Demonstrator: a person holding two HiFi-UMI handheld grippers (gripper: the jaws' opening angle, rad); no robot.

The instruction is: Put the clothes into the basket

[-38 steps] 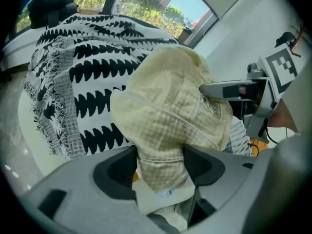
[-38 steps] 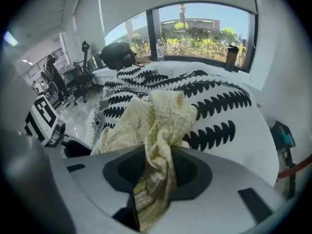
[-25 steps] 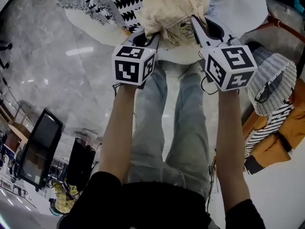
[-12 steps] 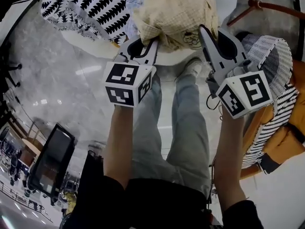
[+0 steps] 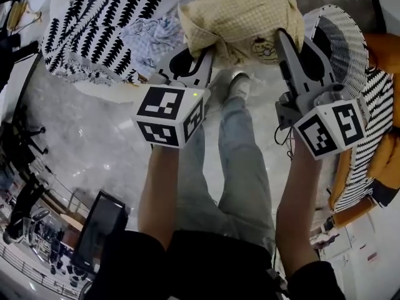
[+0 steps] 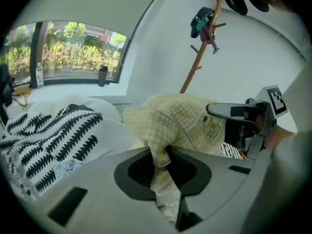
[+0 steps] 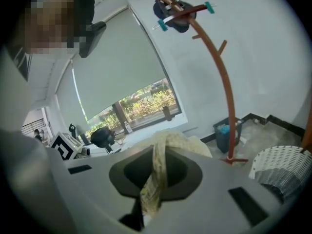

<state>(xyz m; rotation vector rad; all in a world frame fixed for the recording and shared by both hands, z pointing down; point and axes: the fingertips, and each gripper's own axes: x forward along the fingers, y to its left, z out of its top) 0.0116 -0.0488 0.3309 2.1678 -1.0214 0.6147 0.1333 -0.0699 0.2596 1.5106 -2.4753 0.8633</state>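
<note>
A pale yellow checked garment (image 5: 240,14) with a small bear patch hangs in the air between both grippers. My left gripper (image 5: 203,54) is shut on its left edge, the cloth pinched between the jaws (image 6: 158,155). My right gripper (image 5: 281,39) is shut on its right side, a strip of the cloth (image 7: 156,179) running down between its jaws. The white slatted basket (image 5: 340,39) stands just right of the right gripper, and shows low at the right in the right gripper view (image 7: 280,172). A black-and-white patterned cloth (image 5: 103,33) and a light blue garment (image 5: 150,39) lie on the white table (image 5: 103,86).
A wooden coat rack (image 7: 219,67) stands behind the basket, with a small dark bin (image 7: 226,133) at its foot. A striped garment (image 5: 369,136) and an orange one (image 5: 350,192) lie at the right. The person's legs and shoe (image 5: 240,83) stand on the marble floor (image 5: 81,149).
Both grippers have lifted the yellow garment off the table and swung it to the right, closer to the basket. The table with the patterned cloth now lies further left.
</note>
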